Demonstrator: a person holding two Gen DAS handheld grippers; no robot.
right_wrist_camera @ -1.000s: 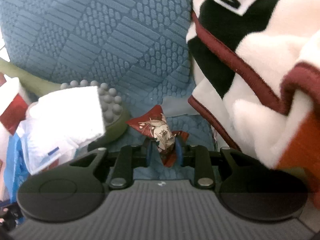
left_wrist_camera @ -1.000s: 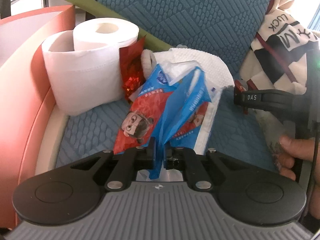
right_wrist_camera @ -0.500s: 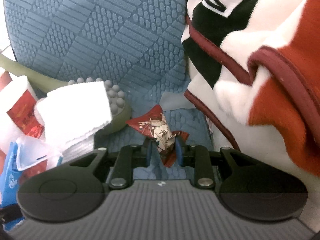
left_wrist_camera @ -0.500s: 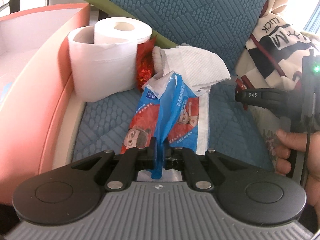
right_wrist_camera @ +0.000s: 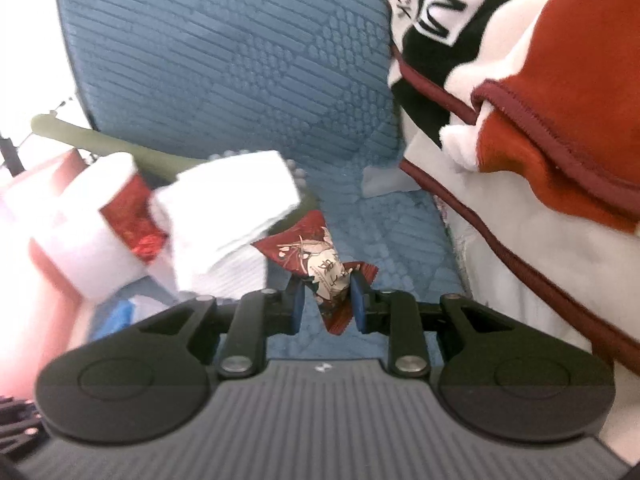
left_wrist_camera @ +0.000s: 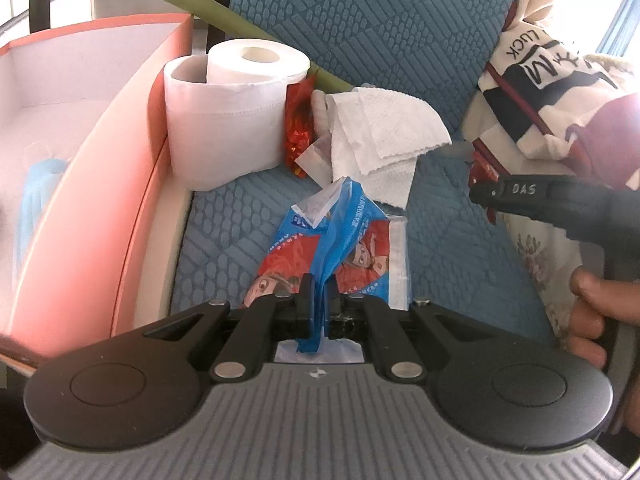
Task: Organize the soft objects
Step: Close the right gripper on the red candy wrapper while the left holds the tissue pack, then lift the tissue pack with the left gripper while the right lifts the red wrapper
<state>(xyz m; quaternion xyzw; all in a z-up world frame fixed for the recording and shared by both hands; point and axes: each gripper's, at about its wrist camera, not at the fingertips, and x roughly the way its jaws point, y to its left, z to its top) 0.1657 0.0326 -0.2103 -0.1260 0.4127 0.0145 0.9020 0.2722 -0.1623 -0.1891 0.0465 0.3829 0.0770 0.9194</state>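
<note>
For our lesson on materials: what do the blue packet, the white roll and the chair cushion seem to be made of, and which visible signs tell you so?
Blue packet: thin glossy plastic film, probably; it crumples, shines, and bears printed cartoon faces.
White roll: soft matte paper; an embossed line crosses its loose outer sheet, and the core is hollow.
Chair cushion: woven blue fabric, matte, with raised geometric quilting; the fibre cannot be told.

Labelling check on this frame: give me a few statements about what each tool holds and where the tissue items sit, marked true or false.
1. The left tool is shut on the blue tissue pack. True.
2. The right tool is empty. False: it grips a red snack packet.
3. The toilet roll stands upright beside the pink box. True.
4. The folded paper towel lies inside the pink box. False: it lies on the blue seat.
</note>
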